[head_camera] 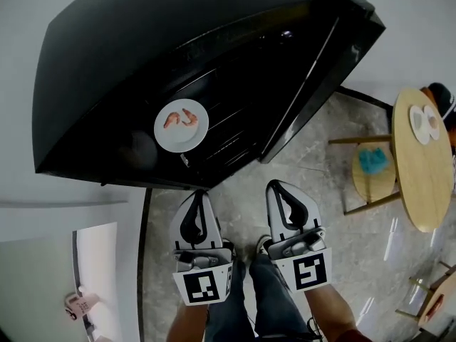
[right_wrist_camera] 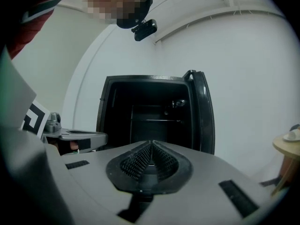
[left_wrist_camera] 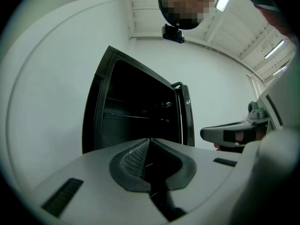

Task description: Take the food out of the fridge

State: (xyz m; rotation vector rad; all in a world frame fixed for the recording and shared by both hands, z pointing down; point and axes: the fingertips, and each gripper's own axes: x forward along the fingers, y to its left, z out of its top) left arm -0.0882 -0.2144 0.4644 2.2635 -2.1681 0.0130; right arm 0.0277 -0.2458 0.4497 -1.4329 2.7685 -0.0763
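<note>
A black fridge (head_camera: 107,55) stands open in front of me, its door (head_camera: 324,77) swung out to the right. Inside, on a dark shelf, sits a white plate (head_camera: 181,135) with pinkish-orange food (head_camera: 179,118) on it. My left gripper (head_camera: 197,195) and right gripper (head_camera: 278,187) are side by side, short of the fridge opening and below the plate in the head view, both shut and holding nothing. In the left gripper view, the left gripper (left_wrist_camera: 149,141) faces the dark fridge interior (left_wrist_camera: 136,111). The right gripper (right_wrist_camera: 151,143) faces the same fridge opening (right_wrist_camera: 154,109); the plate does not show in either gripper view.
A round wooden table (head_camera: 422,184) with small plates (head_camera: 425,122) stands at the right. Beside it is a wooden stool (head_camera: 372,184) with a blue object (head_camera: 372,160). The floor is marble tile. My legs are under the grippers. A white wall flanks the fridge on the left.
</note>
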